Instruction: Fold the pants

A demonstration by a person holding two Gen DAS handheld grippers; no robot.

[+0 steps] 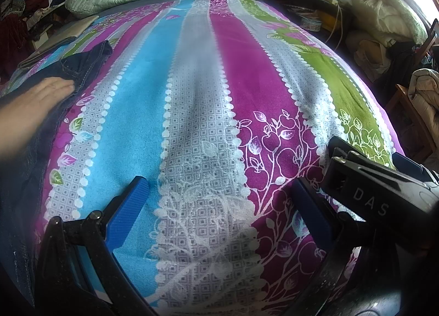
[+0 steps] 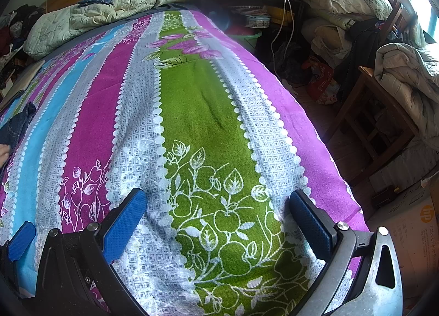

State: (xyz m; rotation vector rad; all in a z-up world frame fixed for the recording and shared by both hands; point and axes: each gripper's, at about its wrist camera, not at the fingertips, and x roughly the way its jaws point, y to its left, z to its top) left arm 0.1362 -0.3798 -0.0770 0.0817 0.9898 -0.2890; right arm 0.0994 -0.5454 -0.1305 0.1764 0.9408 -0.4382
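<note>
Both grippers sat spread wide and empty over the sheet (image 2: 192,113): left gripper (image 1: 219,200) and right gripper (image 2: 219,209) each showed bare cloth between their blue pads, nothing pinched. Pants (image 1: 79,66) lay far off to the left of the left gripper, dark denim, with a bare hand (image 1: 46,93) flat on them. Denim looked heavy, soft but fairly stiff and not slippery, so best taken at the stitched edge or waistband, likely with both grippers since one pinch would let it sag.
</note>
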